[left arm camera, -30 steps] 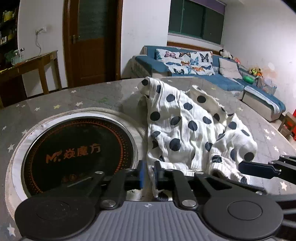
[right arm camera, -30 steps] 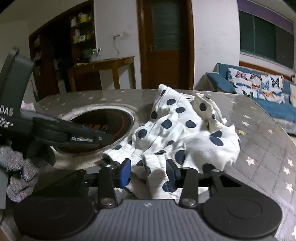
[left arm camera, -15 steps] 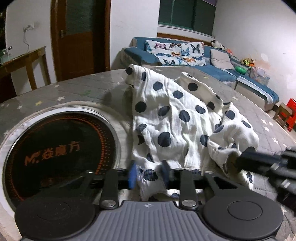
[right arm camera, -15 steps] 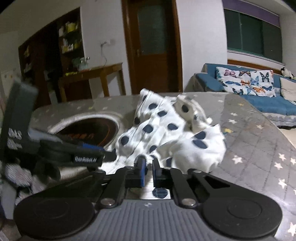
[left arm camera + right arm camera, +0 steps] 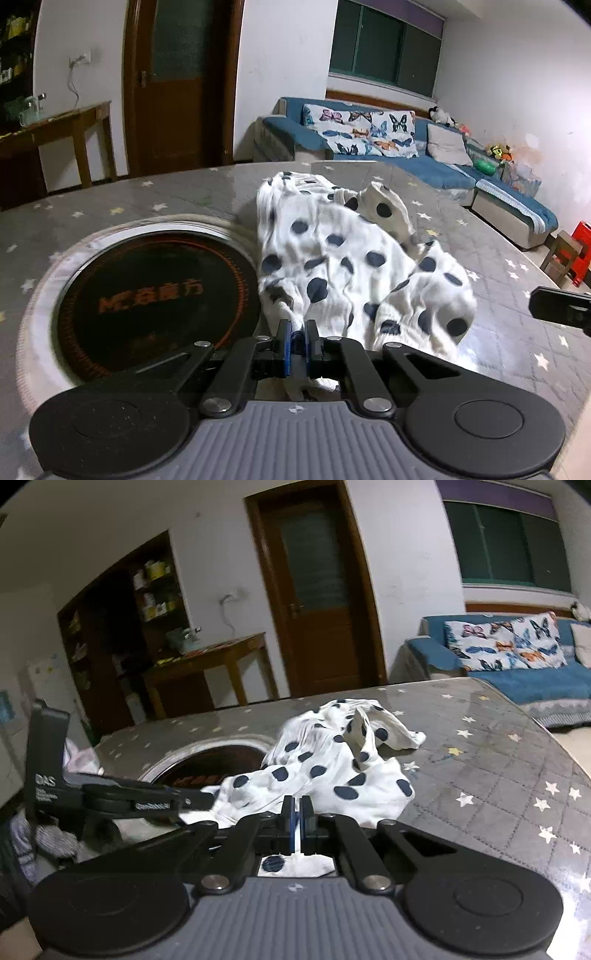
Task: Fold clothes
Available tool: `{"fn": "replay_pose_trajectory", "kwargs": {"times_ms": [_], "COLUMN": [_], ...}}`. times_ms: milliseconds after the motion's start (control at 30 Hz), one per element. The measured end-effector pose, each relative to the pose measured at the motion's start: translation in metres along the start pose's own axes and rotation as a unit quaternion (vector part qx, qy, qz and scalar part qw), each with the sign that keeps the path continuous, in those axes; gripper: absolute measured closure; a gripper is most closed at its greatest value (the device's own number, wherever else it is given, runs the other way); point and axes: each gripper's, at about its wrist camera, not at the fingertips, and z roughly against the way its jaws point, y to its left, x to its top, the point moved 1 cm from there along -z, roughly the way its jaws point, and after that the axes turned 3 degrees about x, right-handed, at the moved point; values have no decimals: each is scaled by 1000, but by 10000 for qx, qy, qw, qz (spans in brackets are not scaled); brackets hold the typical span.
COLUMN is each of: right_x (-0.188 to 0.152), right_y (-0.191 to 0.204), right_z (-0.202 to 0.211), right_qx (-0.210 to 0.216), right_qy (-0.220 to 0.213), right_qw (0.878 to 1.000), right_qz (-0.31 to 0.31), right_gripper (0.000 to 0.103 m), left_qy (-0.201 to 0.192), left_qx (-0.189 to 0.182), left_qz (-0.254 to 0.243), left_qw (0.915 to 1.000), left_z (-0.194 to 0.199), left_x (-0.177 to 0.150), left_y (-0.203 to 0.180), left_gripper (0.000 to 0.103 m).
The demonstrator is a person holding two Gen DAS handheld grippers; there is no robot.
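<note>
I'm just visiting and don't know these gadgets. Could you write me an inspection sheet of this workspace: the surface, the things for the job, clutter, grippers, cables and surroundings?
Surface: grey star-patterned table with a round black induction cooktop set into it.
Job's things: one white polka-dot garment, crumpled, its left edge beside the cooktop rim.
Clutter: nothing seen on the table besides the garment.
Grippers: left gripper shut on the garment's near edge; right gripper also shut on the near edge, further right.
Cables: one cord hanging from a wall socket by the door; none on the table.
Surroundings: wooden door, side table, blue sofa with butterfly cushions, dark window.
</note>
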Motion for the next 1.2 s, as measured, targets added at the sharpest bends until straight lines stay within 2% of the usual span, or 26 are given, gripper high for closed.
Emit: {"fn": "replay_pose_trajectory", "kwargs": {"times_ms": [133, 167, 200, 267, 333, 400, 467, 533, 600, 767, 867, 1033, 1100, 1200], "right_x": [-6, -10, -13, -20, -29, -38, -48, -53, -56, -48, -46, -54, -56, -46], "right_y": [6, 11, 15, 25, 33, 41, 51, 53, 53, 38, 24, 4, -4, -22], "right_z": [1, -3, -6, -13, -22, -31, -38, -40, -38, -1, 26, 59, 71, 84], "right_qx": [314, 410, 507, 695, 805, 868, 774, 663, 612, 704, 745, 743, 746, 691], "right_qy": [243, 329, 415, 586, 772, 958, 1058, 1066, 1051, 777, 800, 1143, 1255, 1174], "right_qw": [9991, 9985, 9976, 9954, 9928, 9899, 9885, 9884, 9888, 9924, 9930, 9898, 9884, 9903], "right_qz": [124, 171, 218, 313, 438, 581, 759, 851, 869, 641, 459, 423, 410, 279], "right_gripper": [95, 91, 80, 66, 65, 56, 57, 63, 82, 99, 100, 100, 94, 87], "left_qy": [87, 112, 137, 161, 192, 224, 197, 178, 184, 198, 273, 530, 614, 655], "left_qx": [69, 67, 66, 35, 21, 8, -23, -37, -35, -12, 19, 93, 123, 103], "left_qz": [157, 205, 252, 331, 401, 470, 503, 504, 503, 499, 483, 394, 393, 371], "left_qw": [9998, 9997, 9996, 9993, 9990, 9986, 9985, 9986, 9986, 9986, 9985, 9978, 9973, 9971], "left_z": [21, 26, 31, 38, 42, 47, 52, 55, 58, 68, 74, 81, 83, 88], "left_x": [-16, -21, -25, -33, -39, -45, -48, -49, -51, -60, -66, -81, -85, -89], "left_y": [8, 9, 10, 11, 12, 14, 14, 15, 15, 20, 24, 27, 30, 34], "left_gripper": [96, 96, 96, 96, 96, 96, 96, 96, 96, 96, 96, 95, 95, 93]}}
